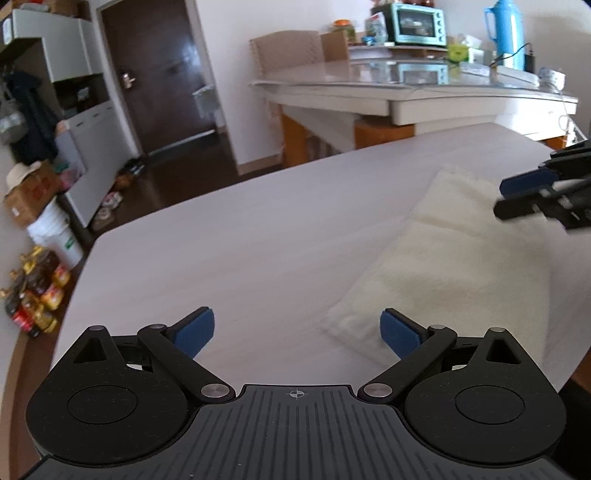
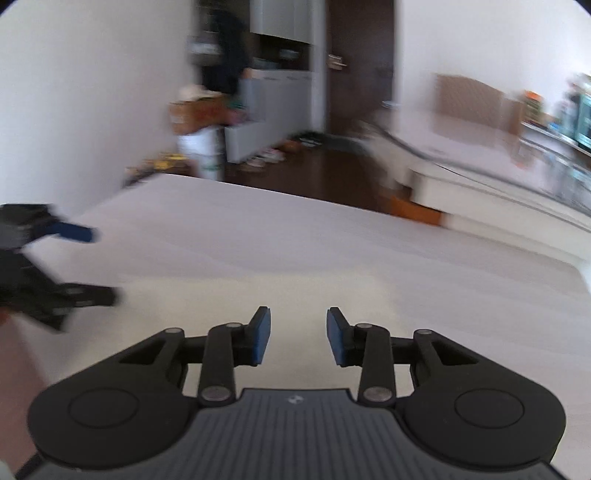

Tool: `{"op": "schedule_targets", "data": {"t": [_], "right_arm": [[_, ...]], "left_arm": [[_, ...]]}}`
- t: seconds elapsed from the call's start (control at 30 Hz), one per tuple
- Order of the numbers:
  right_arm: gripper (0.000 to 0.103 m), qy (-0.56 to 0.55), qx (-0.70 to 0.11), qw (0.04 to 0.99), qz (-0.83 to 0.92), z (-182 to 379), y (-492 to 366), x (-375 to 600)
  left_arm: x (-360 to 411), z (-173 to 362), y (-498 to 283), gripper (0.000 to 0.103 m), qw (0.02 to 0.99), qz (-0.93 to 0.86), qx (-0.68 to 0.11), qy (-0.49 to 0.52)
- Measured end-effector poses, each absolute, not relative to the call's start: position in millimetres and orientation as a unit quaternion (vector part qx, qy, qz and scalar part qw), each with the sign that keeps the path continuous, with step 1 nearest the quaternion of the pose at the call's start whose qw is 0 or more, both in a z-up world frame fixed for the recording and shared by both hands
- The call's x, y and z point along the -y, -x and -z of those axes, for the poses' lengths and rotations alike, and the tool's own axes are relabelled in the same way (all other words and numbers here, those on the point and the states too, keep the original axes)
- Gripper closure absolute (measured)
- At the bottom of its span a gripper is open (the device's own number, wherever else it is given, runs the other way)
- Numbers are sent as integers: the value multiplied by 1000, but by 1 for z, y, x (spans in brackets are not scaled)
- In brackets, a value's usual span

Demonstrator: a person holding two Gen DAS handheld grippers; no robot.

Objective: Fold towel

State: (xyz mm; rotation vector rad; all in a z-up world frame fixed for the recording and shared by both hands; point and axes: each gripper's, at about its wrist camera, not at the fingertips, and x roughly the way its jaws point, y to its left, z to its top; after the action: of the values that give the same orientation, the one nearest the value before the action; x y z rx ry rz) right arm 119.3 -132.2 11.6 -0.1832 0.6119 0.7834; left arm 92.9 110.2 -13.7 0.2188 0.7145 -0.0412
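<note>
A cream-white towel (image 1: pixel 458 266) lies folded into a long strip on the pale table (image 1: pixel 240 236), running from near right to far right in the left wrist view. My left gripper (image 1: pixel 297 328) is open wide and empty, above the table just left of the towel's near corner. My right gripper (image 1: pixel 498 197) shows at the right edge there, open, hovering over the towel's far half. In the right wrist view the right gripper (image 2: pixel 298 334) is open and empty above the blurred towel (image 2: pixel 295 295), and the left gripper (image 2: pixel 103 264) appears open at the left.
A glass-topped dining table (image 1: pixel 406 85) stands beyond, with a teal toaster oven (image 1: pixel 417 24) and a blue thermos (image 1: pixel 506 31). Left of the table are a cardboard box (image 1: pixel 31 192), a white bucket (image 1: pixel 59 232), bottles (image 1: pixel 37 295) and a dark door (image 1: pixel 159 70).
</note>
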Motion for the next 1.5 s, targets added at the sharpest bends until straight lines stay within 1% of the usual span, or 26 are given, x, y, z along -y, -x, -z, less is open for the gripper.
{"op": "schedule_targets", "data": {"t": [0.17,0.27,0.3,0.33,0.37,0.43,0.63,0.8,0.9,1.0,1.07,1.13,1.17,1.23,1.3,1.4,1.5], "right_arm": [[64,137,-279,849,-427,-8,-106,77],[66,161,-281,845,-424,-2,-110,60],[74,172,-286,845,-419,1,-113,54],[91,175,-292,840,-422,3,-115,51],[98,170,-295,838,-427,4,-116,51],[99,158,-296,839,-428,1,-117,54],[99,112,-255,868,-412,-32,-101,99],[99,52,-268,873,-405,-37,-89,142],[98,44,-285,874,-392,-30,-86,163],[95,52,-302,873,-379,-21,-89,177],[89,66,-307,876,-366,-17,-87,184],[74,86,-301,880,-358,-16,-83,188],[72,98,-295,882,-355,-16,-81,190],[60,121,-279,885,-353,-18,-76,193],[51,141,-260,886,-358,-23,-72,192],[47,155,-256,874,-382,-25,-78,191],[47,148,-271,854,-419,-23,-100,191]], "left_arm": [[-123,9,-86,3,932,5,-349,-101],[-126,8,-82,3,933,6,-347,-96],[-126,9,-82,3,933,7,-347,-95],[-126,9,-82,3,933,8,-346,-93],[-127,10,-82,3,934,8,-346,-92],[-128,11,-84,3,935,7,-344,-89],[-123,7,-94,2,940,21,-332,-74],[-96,13,-103,2,940,68,-324,-88],[-74,18,-108,2,936,103,-320,-104],[-56,22,-109,2,932,138,-314,-115],[-43,24,-110,2,929,162,-309,-124],[-33,25,-111,2,926,176,-307,-133],[-31,26,-111,2,925,178,-307,-136],[-26,28,-112,2,921,186,-310,-142],[-24,28,-110,2,920,192,-309,-144],[-22,29,-105,2,919,199,-305,-149],[-24,28,-100,2,918,207,-303,-150]]}}
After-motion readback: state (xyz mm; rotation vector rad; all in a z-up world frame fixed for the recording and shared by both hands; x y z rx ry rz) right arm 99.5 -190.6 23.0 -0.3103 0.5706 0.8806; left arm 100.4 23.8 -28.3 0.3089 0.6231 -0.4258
